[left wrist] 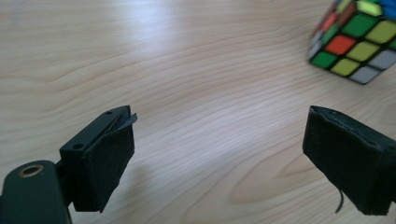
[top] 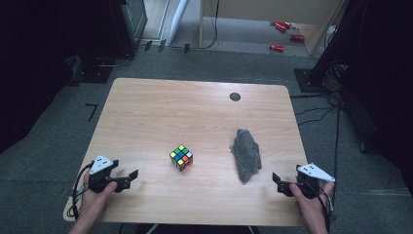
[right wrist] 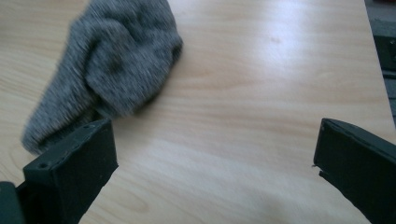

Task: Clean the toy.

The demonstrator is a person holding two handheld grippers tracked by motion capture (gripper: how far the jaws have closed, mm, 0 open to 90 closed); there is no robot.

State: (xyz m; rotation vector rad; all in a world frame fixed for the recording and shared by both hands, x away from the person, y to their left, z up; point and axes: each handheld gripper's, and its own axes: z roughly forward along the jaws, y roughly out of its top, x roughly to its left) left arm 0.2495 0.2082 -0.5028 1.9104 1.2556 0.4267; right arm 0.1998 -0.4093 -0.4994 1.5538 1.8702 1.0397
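A scrambled puzzle cube (top: 181,157) sits near the middle of the wooden table (top: 160,107); in the left gripper view the cube (left wrist: 357,39) is at the upper right, beyond the jaws. A grey sock (top: 246,154) lies crumpled to the cube's right, and the sock (right wrist: 109,65) reaches past the left jaw in the right gripper view. My left gripper (top: 127,178) rests low at the front left, open and empty (left wrist: 217,158). At the front right my right gripper (top: 280,184) stands open with nothing between its jaws (right wrist: 215,168).
A dark round cable hole (top: 234,96) marks the table's far right. Red objects (top: 282,34) lie on the floor beyond, near a wooden frame. Black stands and cables (top: 321,105) flank the table's right side.
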